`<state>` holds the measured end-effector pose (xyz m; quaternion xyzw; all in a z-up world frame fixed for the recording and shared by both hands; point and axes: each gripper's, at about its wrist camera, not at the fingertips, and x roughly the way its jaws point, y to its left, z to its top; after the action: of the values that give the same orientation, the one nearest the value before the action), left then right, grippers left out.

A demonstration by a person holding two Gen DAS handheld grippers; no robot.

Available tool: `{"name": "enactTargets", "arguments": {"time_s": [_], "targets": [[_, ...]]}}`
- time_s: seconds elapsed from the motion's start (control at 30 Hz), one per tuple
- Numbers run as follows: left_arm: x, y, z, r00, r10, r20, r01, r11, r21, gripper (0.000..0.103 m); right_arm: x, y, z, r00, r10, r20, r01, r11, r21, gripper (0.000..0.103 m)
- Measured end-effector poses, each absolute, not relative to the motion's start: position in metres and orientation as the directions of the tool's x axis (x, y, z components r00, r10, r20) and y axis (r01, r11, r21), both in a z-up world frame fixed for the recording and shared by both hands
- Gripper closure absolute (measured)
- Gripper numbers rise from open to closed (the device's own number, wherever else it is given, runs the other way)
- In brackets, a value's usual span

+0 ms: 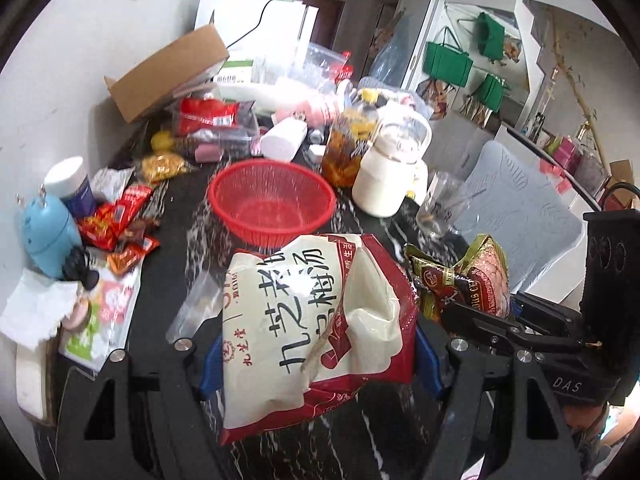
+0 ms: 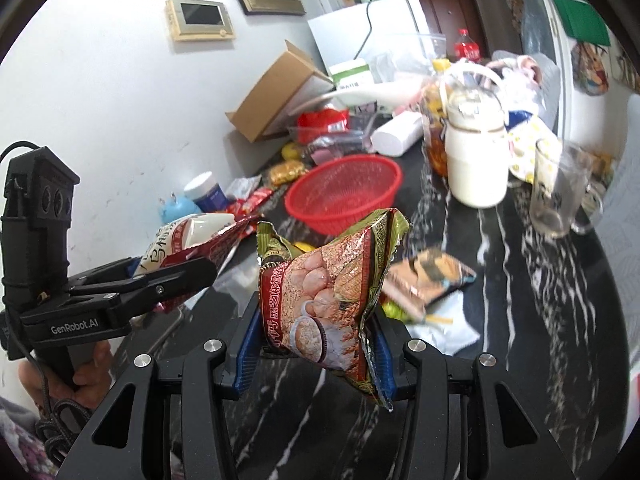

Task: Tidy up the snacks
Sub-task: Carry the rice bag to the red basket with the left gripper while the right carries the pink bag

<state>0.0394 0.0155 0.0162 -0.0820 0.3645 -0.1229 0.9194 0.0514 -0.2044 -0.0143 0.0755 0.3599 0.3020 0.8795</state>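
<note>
My left gripper (image 1: 316,360) is shut on a large white and red snack bag (image 1: 312,320) with black lettering, held off the dark marble table (image 1: 360,440). My right gripper (image 2: 316,344) is shut on a green and red foil snack packet (image 2: 328,292), also lifted. In the left wrist view that foil packet (image 1: 472,276) shows at the right, in the other gripper's jaws. In the right wrist view the white bag (image 2: 188,240) shows at the left. An empty red mesh basket (image 1: 272,200) (image 2: 344,192) stands just beyond both bags.
Red snack packets (image 1: 116,224), a blue jar (image 1: 72,184) and a blue figure (image 1: 48,232) lie at the left. A cream jug (image 2: 476,160), a glass mug (image 2: 556,196) and a pickle jar (image 1: 348,148) stand right of the basket. A brown packet (image 2: 432,276) lies on the table.
</note>
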Motion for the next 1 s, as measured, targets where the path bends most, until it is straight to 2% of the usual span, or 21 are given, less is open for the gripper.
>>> {"name": "enactTargets", "arguments": {"time_s": [0.43, 1.0], "targets": [[0.09, 0.02, 0.033, 0.745, -0.272, -0.609, 0.162, 0.959, -0.23, 0.029, 0.103, -0.195, 0.008, 0.582, 0.592, -0.557, -0.527, 0.797, 0.295, 0.056], [0.186, 0.039, 0.02, 0.765, -0.235, -0.599, 0.13, 0.968, -0.215, 0.029, 0.205, -0.169, -0.002, 0.576, 0.574, -0.582, -0.531, 0.804, 0.268, 0.056]]}}
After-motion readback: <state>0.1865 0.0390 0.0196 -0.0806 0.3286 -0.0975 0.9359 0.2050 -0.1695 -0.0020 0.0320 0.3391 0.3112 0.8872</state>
